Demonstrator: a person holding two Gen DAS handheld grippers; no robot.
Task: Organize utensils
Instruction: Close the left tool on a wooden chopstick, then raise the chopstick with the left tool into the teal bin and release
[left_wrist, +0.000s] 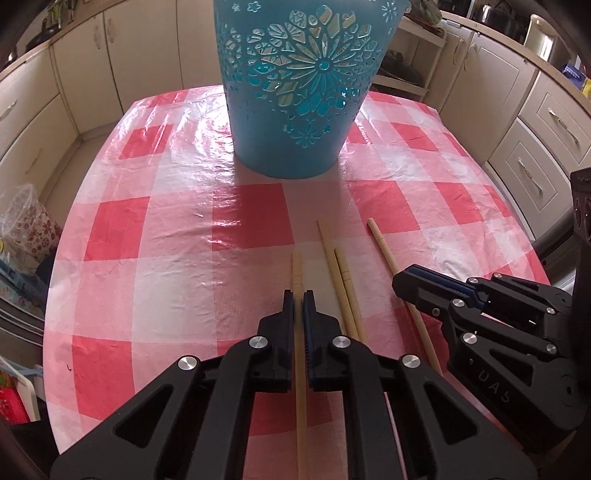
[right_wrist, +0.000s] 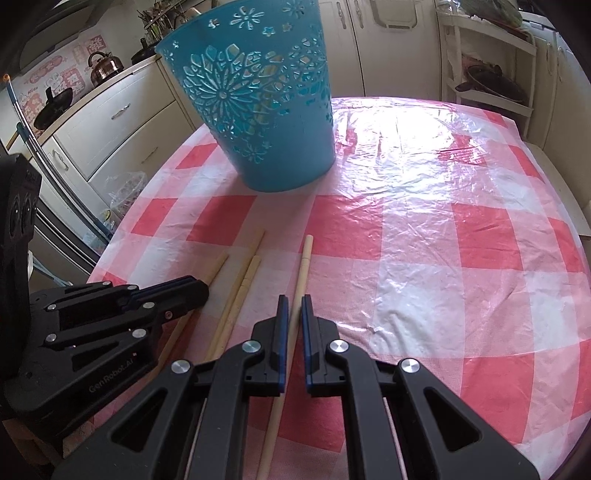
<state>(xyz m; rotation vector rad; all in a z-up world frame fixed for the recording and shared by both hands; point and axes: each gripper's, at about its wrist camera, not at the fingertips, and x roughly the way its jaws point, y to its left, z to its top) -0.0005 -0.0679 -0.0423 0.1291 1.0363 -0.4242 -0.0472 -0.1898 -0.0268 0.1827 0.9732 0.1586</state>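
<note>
Clamping one chopstick (left_wrist: 297, 273) each, both hand-held grippers hide the sticks' near ends beneath their bodies.

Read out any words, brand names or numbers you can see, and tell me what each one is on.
"GenRobot.AI": on the body of the left gripper, seen from the right wrist camera.
"DAS": on the body of the right gripper, seen from the left wrist camera.
Red and white wall stickers behind the kettle: characters too blurred to read.
Nothing readable on the blue basket or tablecloth.
</note>
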